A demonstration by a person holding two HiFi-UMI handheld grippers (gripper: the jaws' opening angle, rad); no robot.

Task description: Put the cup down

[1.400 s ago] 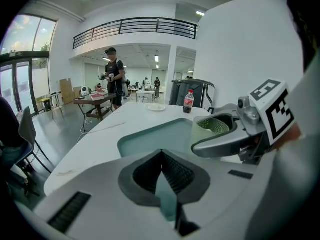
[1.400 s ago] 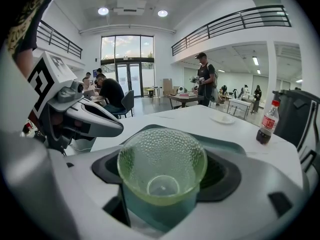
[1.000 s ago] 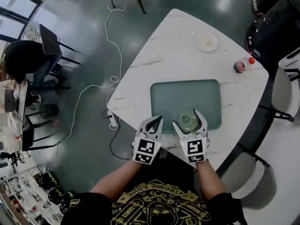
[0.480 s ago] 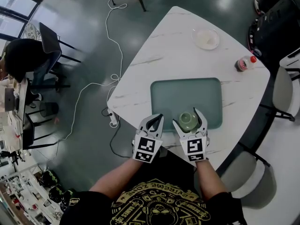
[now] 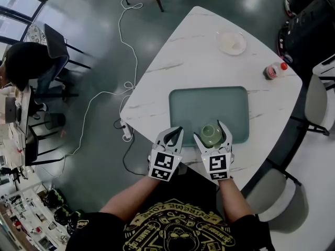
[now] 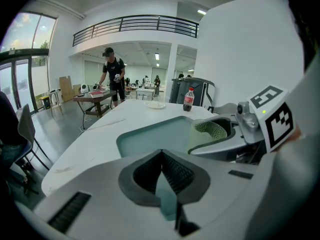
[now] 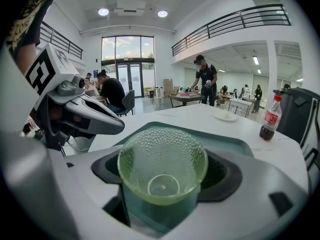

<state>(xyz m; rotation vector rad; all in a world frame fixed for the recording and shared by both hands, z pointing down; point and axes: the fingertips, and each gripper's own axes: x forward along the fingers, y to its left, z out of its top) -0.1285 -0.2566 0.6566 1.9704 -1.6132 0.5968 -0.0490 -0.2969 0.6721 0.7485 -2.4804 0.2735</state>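
A green dimpled glass cup (image 5: 211, 134) (image 7: 162, 170) stands upright between the jaws of my right gripper (image 5: 212, 132) (image 7: 162, 159), which is shut on it. It hangs over the near edge of the teal tray (image 5: 209, 106) (image 7: 227, 140) on the white marble table (image 5: 183, 61). Whether the cup's base touches the tray is hidden. My left gripper (image 5: 171, 136) (image 6: 161, 155) is shut on nothing, just left of the right one, at the table's near edge. In the left gripper view the cup (image 6: 210, 130) shows at the right.
A small white plate (image 5: 230, 42) (image 7: 225, 116) lies at the table's far side and a red-capped cola bottle (image 5: 272, 71) (image 7: 270, 118) stands at the far right corner. Chairs stand to the right, a white cable runs across the floor at the left, and people are at distant tables.
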